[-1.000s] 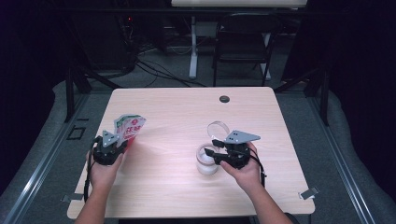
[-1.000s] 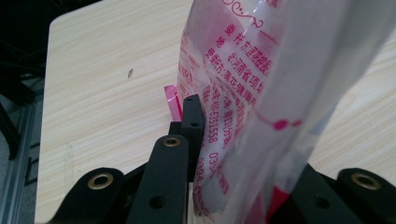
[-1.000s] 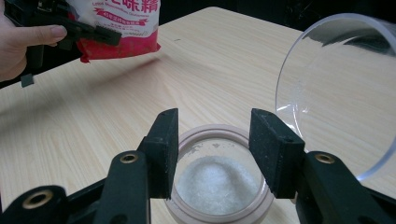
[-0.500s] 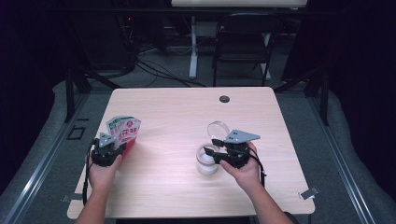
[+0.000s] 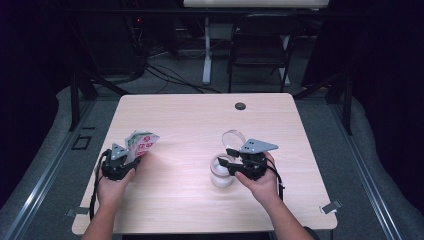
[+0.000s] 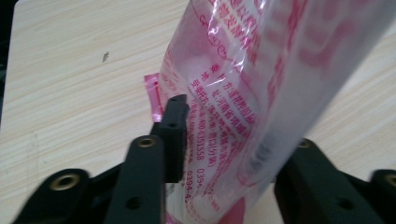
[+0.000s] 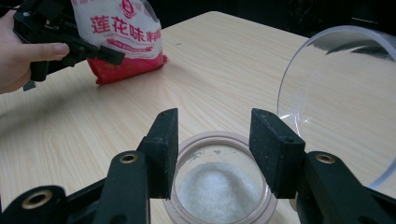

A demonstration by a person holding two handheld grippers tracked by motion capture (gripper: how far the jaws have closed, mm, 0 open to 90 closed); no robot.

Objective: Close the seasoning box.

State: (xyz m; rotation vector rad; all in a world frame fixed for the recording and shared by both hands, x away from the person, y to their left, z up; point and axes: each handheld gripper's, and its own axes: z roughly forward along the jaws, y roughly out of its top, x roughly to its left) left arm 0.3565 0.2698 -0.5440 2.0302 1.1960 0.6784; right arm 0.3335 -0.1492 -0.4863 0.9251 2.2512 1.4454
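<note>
L gripper (image 5: 131, 156) jaws just opened, letting go of the bag (image 5: 140, 143), now standing at table's (image 5: 190, 120) 9 o'clock. R gripper (image 5: 226, 161) clamped on jar (image 5: 222, 171), 4 o'clock. Pouring prob done.

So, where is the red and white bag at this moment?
In the high view the bag stands at the table's left side, between the left gripper's jaws, far from the jar.

bag front (image 7: 123, 35): red characters 莲花味精 are read on the white panel.
bag back (image 6: 224, 116): small pink print is seen, with digits partly legible: 400-6351558.
</note>
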